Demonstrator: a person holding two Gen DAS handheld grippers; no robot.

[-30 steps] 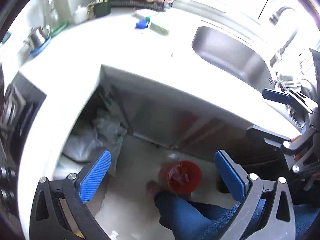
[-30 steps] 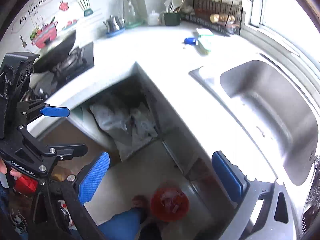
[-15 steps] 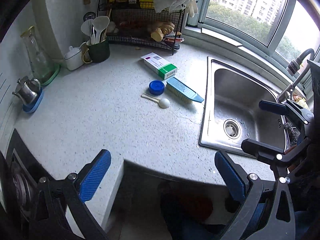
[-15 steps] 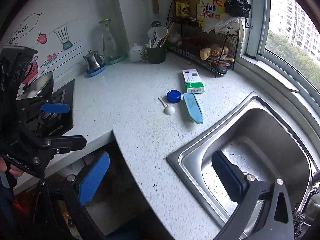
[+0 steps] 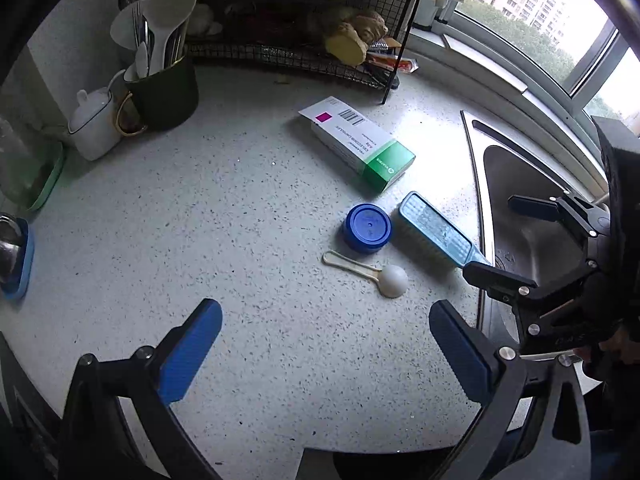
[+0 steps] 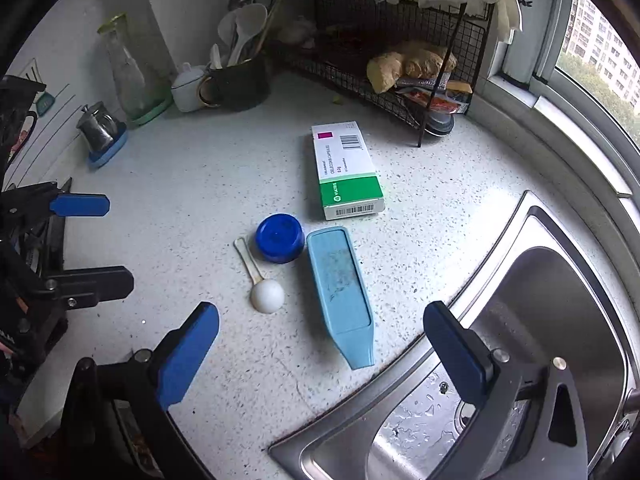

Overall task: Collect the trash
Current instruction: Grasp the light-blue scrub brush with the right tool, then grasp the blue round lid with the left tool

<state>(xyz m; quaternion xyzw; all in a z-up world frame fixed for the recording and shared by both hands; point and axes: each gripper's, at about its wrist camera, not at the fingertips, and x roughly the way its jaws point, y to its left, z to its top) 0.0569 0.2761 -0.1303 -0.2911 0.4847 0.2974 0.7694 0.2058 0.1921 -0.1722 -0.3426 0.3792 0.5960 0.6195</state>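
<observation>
On the speckled white counter lie a white-and-green medicine box (image 5: pixel 360 146) (image 6: pixel 346 170), a blue round lid (image 5: pixel 367 228) (image 6: pixel 279 237), a small white plastic spoon (image 5: pixel 372 270) (image 6: pixel 260 280) and a light-blue scrubbing brush (image 5: pixel 438 230) (image 6: pixel 342 292). My left gripper (image 5: pixel 324 354) hovers open over the bare counter, nearer than the spoon, holding nothing. My right gripper (image 6: pixel 320 354) is open above the brush's near end by the sink rim, also empty. Each wrist view shows the other gripper at its edge: the right gripper (image 5: pixel 516 240), the left gripper (image 6: pixel 100 240).
A steel sink (image 6: pixel 540 320) (image 5: pixel 532 216) lies to the right. A black wire rack (image 6: pixel 400 60) with ginger, a dark utensil cup (image 5: pixel 164 88), a white pot (image 5: pixel 94 124), a glass carafe (image 6: pixel 128 72) and a small kettle (image 6: pixel 98 130) line the back wall.
Both grippers have risen from under-counter level, where a red bin and floor showed, up over the counter and closer to the box, lid, spoon and brush. Both stay open.
</observation>
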